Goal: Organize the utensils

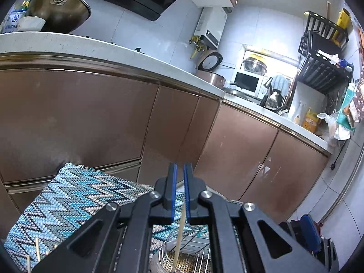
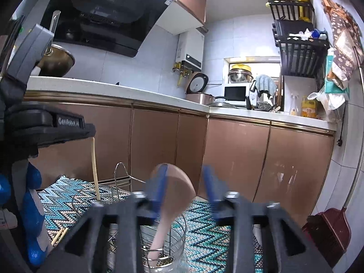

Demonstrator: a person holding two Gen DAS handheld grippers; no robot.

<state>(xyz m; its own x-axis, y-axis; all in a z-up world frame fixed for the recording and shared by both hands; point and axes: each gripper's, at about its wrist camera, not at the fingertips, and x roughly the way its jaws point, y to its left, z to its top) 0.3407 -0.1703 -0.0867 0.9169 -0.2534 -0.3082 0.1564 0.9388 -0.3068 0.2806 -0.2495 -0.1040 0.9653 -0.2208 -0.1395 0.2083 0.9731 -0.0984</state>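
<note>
Left claw (image 1: 180,195) clamped on slim wooden chopstick (image 1: 179,236); right claw (image 2: 184,191) apart around pink spoon (image 2: 173,195).

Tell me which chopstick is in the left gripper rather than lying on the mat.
The pale upright chopstick hanging from the left gripper into the wire utensil holder; the others lie flat on the zigzag mat.

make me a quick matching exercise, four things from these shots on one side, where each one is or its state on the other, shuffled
Things:
1. chopstick
2. pink spoon
3. right gripper
4. zigzag mat

Places or states:
a. standing in the wire holder
b. open, gripping nothing
c. spread under the holder
d. pinched by the left gripper, tip down in the holder

Pairs: 1-d, 2-a, 3-b, 4-c
</note>
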